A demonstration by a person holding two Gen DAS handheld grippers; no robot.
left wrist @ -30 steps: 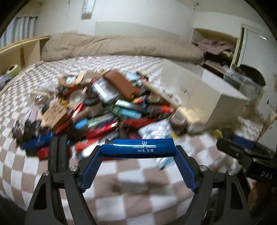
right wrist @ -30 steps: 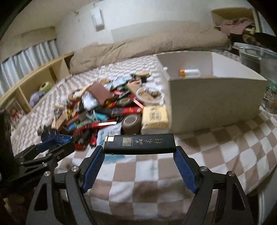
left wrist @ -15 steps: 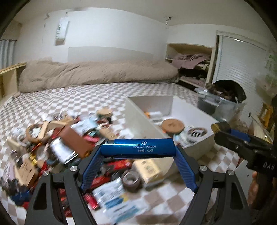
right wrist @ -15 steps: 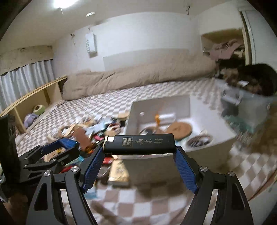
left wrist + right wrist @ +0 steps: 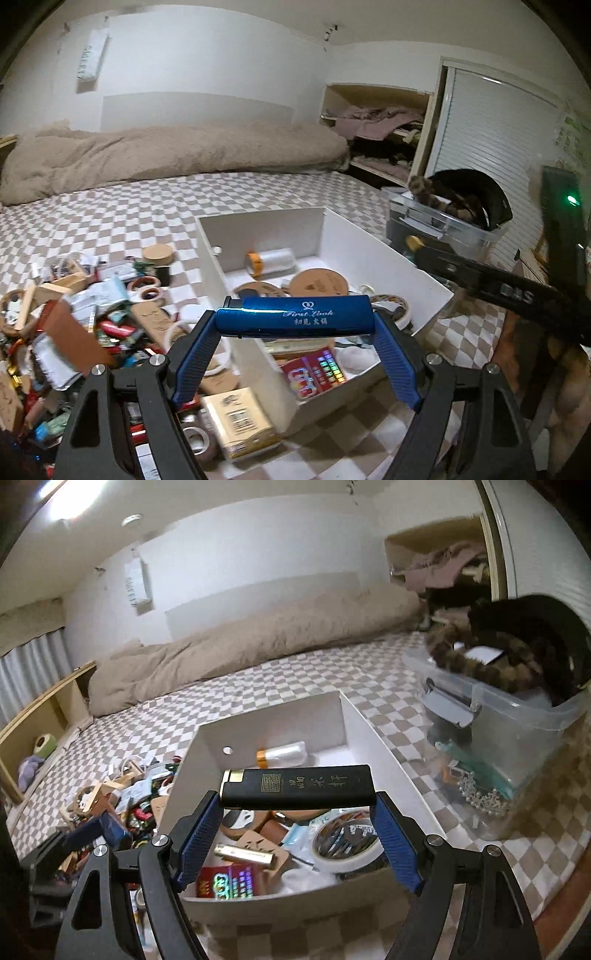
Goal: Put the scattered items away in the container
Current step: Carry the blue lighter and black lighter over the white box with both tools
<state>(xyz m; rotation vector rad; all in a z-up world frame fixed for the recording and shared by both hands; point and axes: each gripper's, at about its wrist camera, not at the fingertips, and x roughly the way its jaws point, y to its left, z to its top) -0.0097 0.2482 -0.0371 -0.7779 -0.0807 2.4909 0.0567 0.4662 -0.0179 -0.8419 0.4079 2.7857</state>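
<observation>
My left gripper (image 5: pixel 293 325) is shut on a blue lighter (image 5: pixel 293 316), held crosswise by its ends above the left wall of the white box (image 5: pixel 406 258). My right gripper (image 5: pixel 297 794) is shut on a black lighter (image 5: pixel 297 786) with gold print, held the same way over the near end of the white box (image 5: pixel 269 899). Inside the box lie tape rolls, cork coasters, a small bottle and a shiny red packet (image 5: pixel 225 880). A pile of scattered items (image 5: pixel 74 314) covers the checkered bedspread left of the box. The right gripper's body (image 5: pixel 491 284) shows at the right of the left wrist view.
A clear plastic bin (image 5: pixel 509 731) with a dark furry thing in it stands right of the box. A beige duvet (image 5: pixel 166 155) lies along the far wall. An open shelf (image 5: pixel 40 731) runs along the left side. A yellow carton (image 5: pixel 240 417) and a tape roll sit near the box's front corner.
Both grippers have risen and swung right from the pile, each keeping its lighter. The open box, earlier seen from the side, now lies below them with its contents showing.
</observation>
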